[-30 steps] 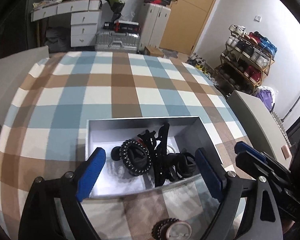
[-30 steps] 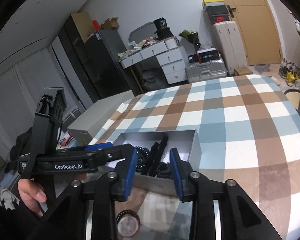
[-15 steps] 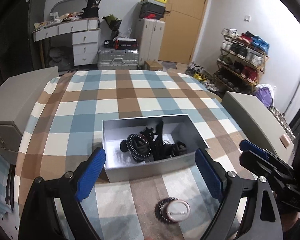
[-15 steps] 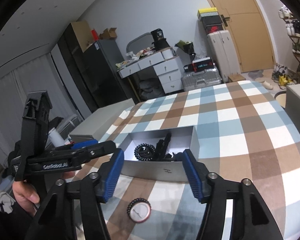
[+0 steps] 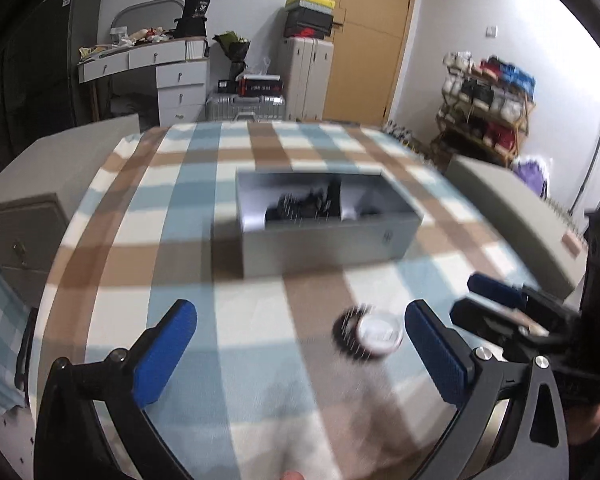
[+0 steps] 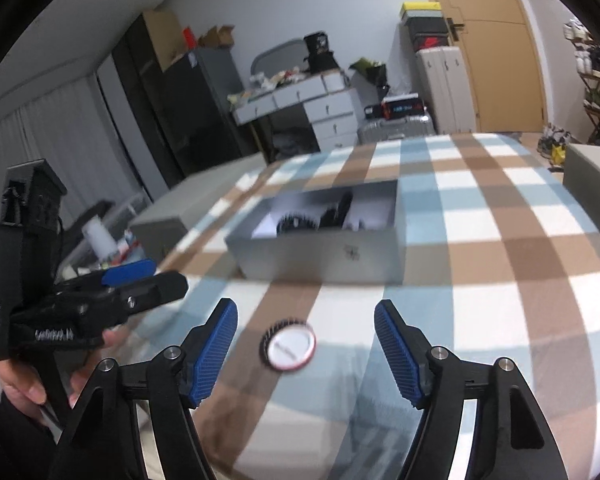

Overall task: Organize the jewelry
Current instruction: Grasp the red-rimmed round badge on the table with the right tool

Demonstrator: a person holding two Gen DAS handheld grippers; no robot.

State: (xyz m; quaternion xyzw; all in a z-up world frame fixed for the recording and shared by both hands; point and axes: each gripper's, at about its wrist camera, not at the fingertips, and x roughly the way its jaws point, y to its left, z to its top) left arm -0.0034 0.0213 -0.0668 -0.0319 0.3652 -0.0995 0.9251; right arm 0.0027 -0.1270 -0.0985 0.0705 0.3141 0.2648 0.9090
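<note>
Grey box mid-cloth, round badge apart nearer, both grippers' fingers opening, empty

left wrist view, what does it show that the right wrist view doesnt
Only the left wrist view shows the shoe rack by the far wall and the right hand-held gripper from the side. Only the right wrist view shows the hand holding the left hand-held gripper and the dark cabinet. Both show the open grey box of dark jewelry on the checked cloth, and the round white-faced piece lying in front of it.
</note>
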